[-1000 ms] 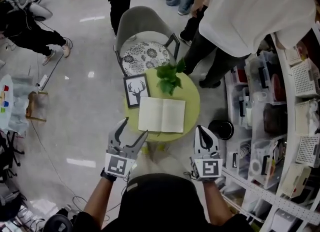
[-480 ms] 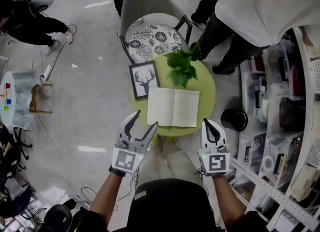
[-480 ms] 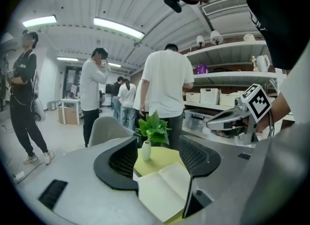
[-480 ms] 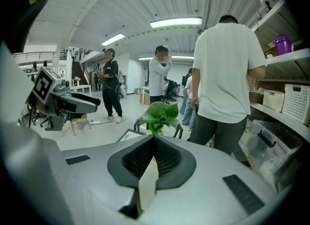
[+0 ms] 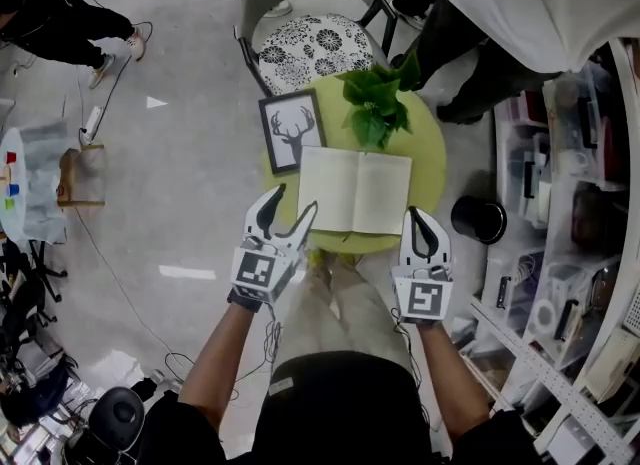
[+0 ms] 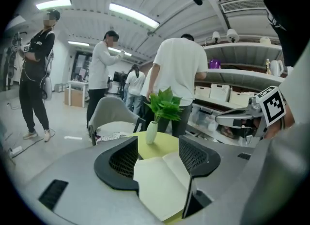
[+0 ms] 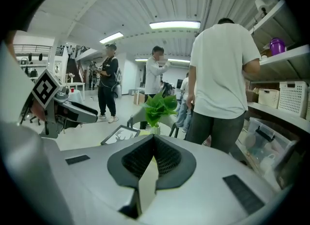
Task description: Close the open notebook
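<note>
Both grippers have dropped in toward the round table (image 5: pixel 432 148) since a second ago, and the left gripper (image 5: pixel 296 199) has just narrowed its jaws a little. They stand half-wide now with nothing between the pads. The right gripper (image 5: pixel 416 215) has its jaws pressed together, empty. The notebook (image 5: pixel 355 190) lies open and flat, just ahead of both tools, with its left page nearest the left jaws. My read: slide one left jaw under that page's outer edge, pinch lightly, then swing it over the spine toward the right gripper. The closed right tips could pin the far half so it can't skate. Mind the framed deer picture (image 5: pixel 291 131) just beyond the left jaws, and the plant (image 5: pixel 375 103).
</note>
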Tool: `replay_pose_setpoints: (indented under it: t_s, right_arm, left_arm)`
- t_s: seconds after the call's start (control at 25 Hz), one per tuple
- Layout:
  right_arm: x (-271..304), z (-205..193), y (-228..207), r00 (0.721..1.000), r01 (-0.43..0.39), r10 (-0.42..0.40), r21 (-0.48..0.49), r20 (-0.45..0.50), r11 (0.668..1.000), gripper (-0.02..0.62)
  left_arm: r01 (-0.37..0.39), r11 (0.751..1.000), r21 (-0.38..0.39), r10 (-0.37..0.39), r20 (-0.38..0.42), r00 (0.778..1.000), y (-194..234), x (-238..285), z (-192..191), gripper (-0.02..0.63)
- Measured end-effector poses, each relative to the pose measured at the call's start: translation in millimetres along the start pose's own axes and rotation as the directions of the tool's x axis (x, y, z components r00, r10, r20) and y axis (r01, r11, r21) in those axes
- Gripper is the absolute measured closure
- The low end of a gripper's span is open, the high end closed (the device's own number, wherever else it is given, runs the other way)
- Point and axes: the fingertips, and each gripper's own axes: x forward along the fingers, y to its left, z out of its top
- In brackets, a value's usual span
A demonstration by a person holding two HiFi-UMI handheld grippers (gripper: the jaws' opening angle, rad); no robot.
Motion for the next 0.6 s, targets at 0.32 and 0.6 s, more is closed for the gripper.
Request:
replay_pose_setpoints:
  t_s: [0.32, 0.6]
  right_arm:
    - [26, -42, -4, 0.991, 0.027, -0.016, 0.083, -0.133, 0.996, 0.595]
    - [38, -93, 13, 0.980, -0.058, 0.058, 0.005, -0.190, 0.998, 0.595]
  left_arm:
    - [0.037, 0.998, -0.058, -0.044, -0.128, 0.991, 15, 29, -62, 0.330]
    - [0.020, 0.993, -0.119, -0.053, -0.277, 0.959, 27, 44, -132, 0.330]
